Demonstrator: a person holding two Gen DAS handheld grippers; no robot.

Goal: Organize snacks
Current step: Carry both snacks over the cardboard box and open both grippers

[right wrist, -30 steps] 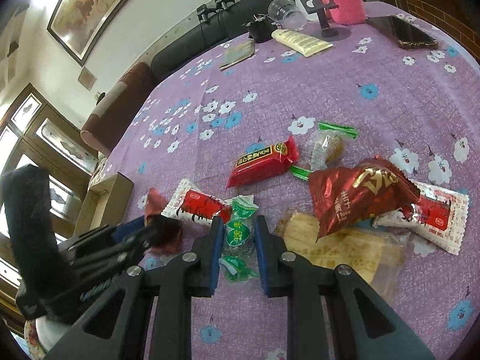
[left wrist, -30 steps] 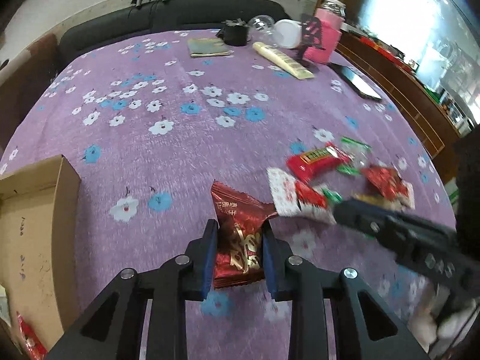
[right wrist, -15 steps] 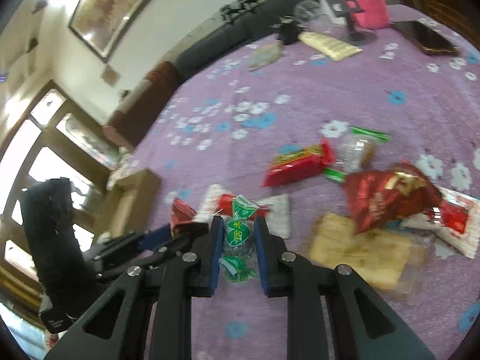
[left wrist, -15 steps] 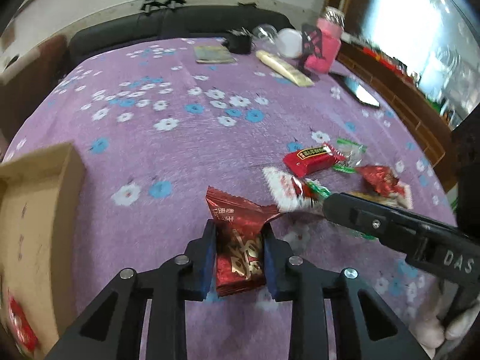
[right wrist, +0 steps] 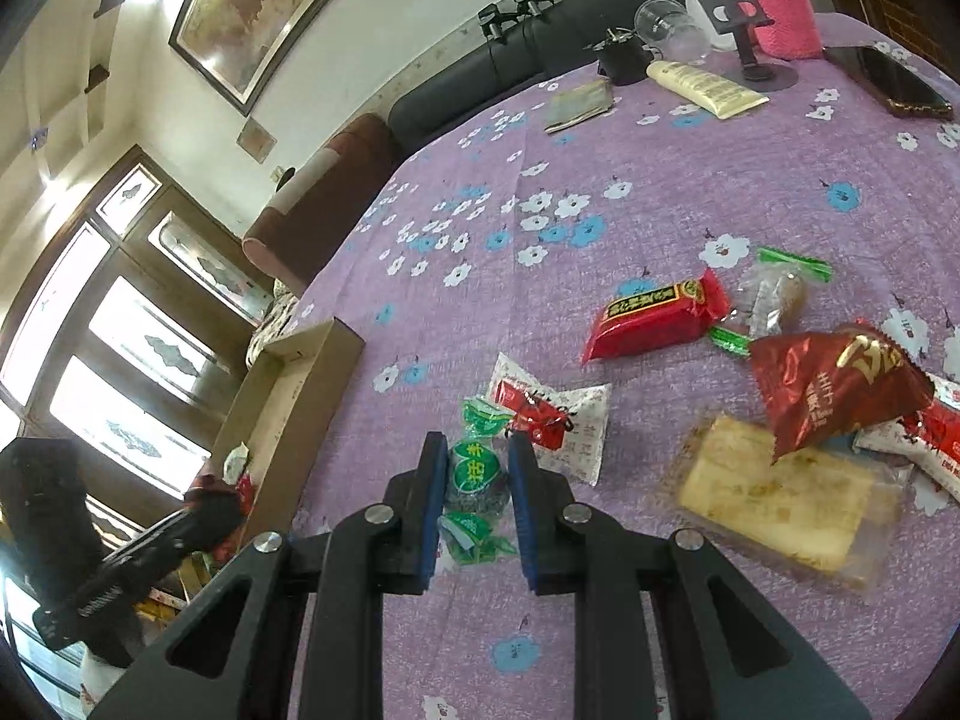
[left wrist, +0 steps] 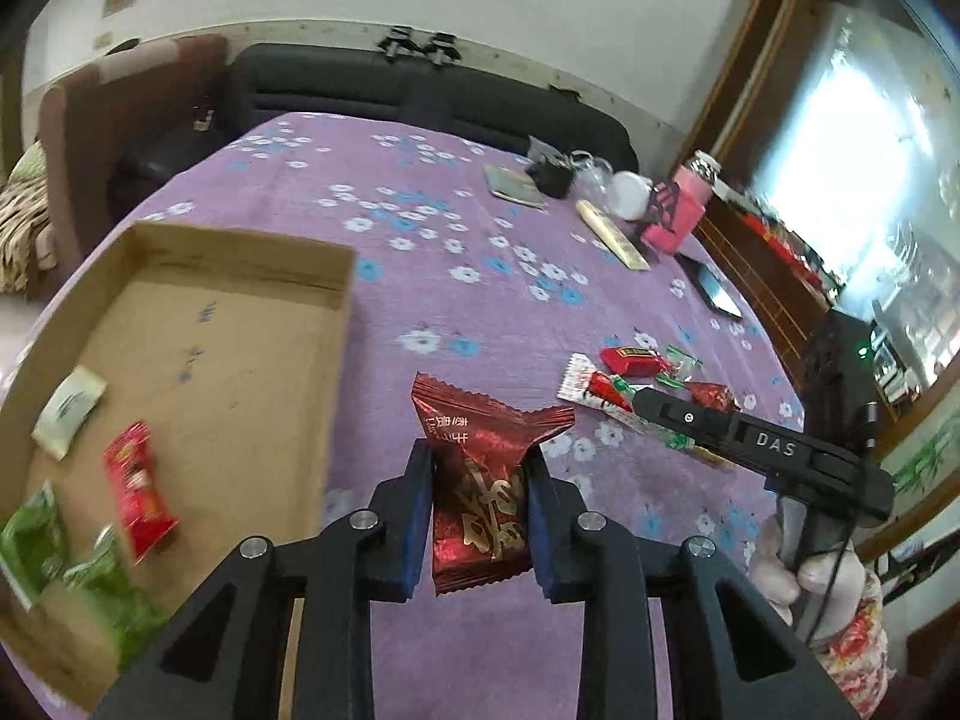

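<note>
Clamping red snack packet: left gripper jaws; right gripper jaws pinch green candy.

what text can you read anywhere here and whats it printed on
"DAS": white letters on the side of the right gripper.
Gold and white Chinese characters on the dark red snack packet in the left gripper: too stylised to read surely.
White characters on the green candy in the right gripper: blurred.
Gold print on the red bar: too small.
Blue scribbles on the cardboard box: unreadable.
</note>
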